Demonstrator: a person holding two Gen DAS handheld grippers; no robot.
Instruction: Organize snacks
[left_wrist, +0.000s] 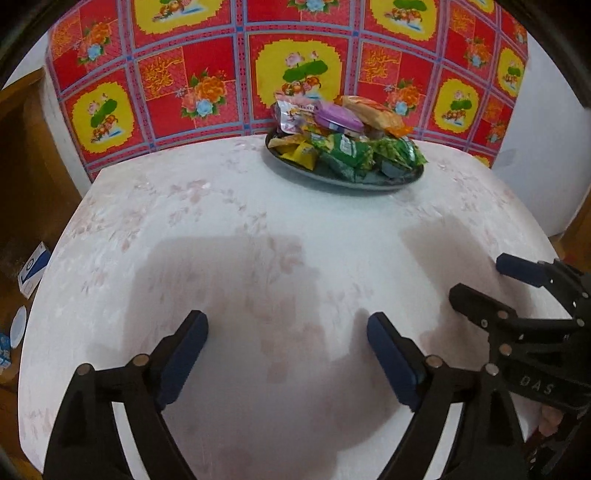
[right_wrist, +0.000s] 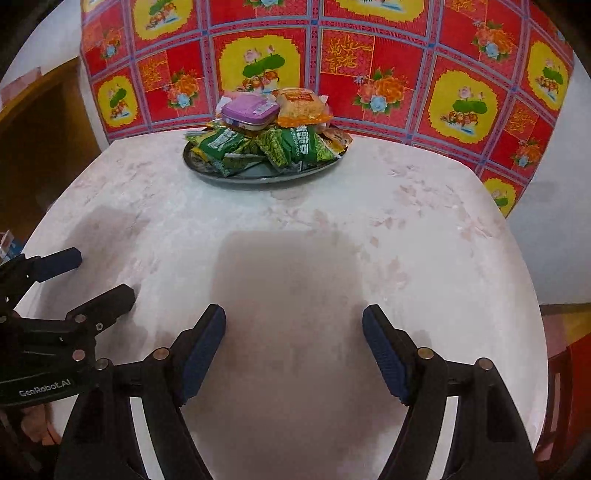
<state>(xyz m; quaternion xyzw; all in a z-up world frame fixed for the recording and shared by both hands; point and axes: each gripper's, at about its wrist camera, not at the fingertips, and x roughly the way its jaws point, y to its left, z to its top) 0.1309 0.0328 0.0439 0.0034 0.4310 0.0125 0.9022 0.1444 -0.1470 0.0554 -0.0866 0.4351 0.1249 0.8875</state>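
Observation:
A dark oval plate (left_wrist: 332, 180) (right_wrist: 266, 178) stands at the far side of the table, heaped with snacks: green packets (left_wrist: 347, 153) (right_wrist: 303, 147), a purple tin (left_wrist: 338, 118) (right_wrist: 249, 110), an orange bag (left_wrist: 373, 110) (right_wrist: 303, 107) and yellow packets (left_wrist: 295, 147). My left gripper (left_wrist: 286, 321) (right_wrist: 101, 273) hovers open over the near part of the table, nothing between its blue pads. My right gripper (right_wrist: 293, 314) (left_wrist: 480, 278) is beside it on the right, also open and holding nothing. Both are well short of the plate.
The table (left_wrist: 221, 221) (right_wrist: 424, 221) wears a pale floral cloth with rounded corners. A red and yellow flowered cloth (left_wrist: 207, 85) (right_wrist: 369, 66) hangs behind it. Brown furniture (left_wrist: 22, 155) and a blue-white box (left_wrist: 33, 269) on the floor lie to the left.

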